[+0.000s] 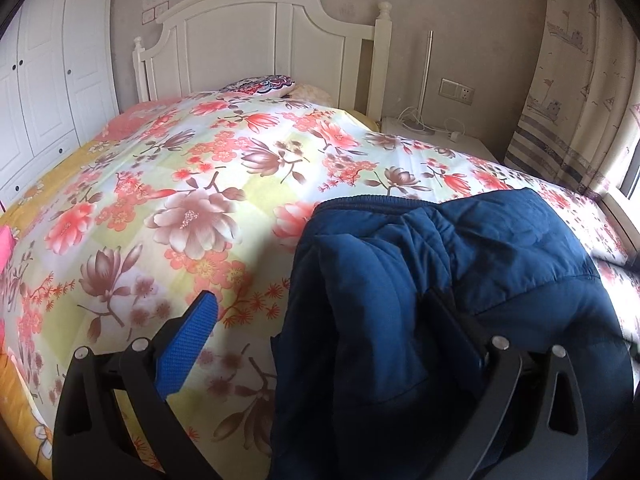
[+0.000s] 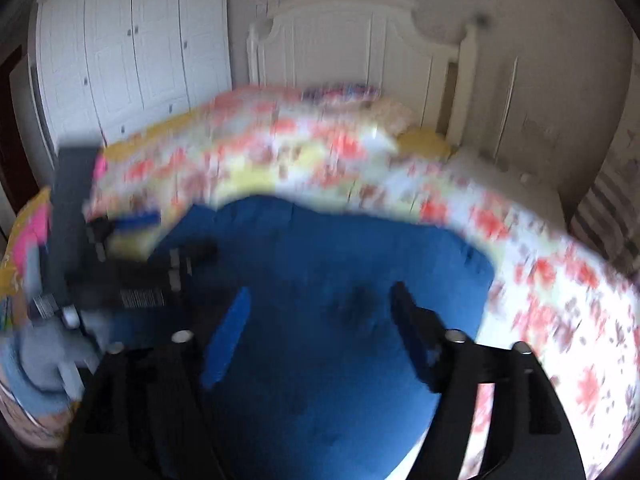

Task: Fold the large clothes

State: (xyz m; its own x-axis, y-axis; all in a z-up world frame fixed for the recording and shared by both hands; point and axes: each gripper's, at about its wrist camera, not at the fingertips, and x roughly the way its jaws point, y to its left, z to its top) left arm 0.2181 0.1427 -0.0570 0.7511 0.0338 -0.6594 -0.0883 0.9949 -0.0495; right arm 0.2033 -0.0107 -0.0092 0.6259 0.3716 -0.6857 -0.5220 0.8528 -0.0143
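Two grippers are over a bed with a flowery quilt (image 1: 192, 184). A big dark blue padded jacket (image 1: 460, 264) lies on the quilt, on the side near the window and the curtain (image 1: 576, 92).

The left gripper (image 1: 320, 312) has its jaws spread wide. One finger with a blue pad (image 1: 188, 340) hangs over the bare quilt, just beside the jacket's edge. The other finger is dark and sits against the puffy blue cloth. A thick fold of the jacket bulges up between the two fingers, but the blue pad does not press on it, so this gripper is not pinching anything.

The right gripper (image 2: 320, 304) is seen in a very blurry picture. Its jaws are apart too, with nothing squeezed between them. It is above the middle of the jacket (image 2: 340, 264), and the blue cloth fills the space under it. Off to one side in that blurry view, the left gripper (image 2: 152, 236) shows as a dark shape at the jacket's edge.

At the far end of the bed stands a white headboard (image 1: 256, 40), with a patterned pillow (image 1: 260, 84) in front of it. White wardrobe doors (image 1: 44, 80) are on one side. A small white nightstand (image 1: 436, 136) with a thin lamp pole and cords is on the other.
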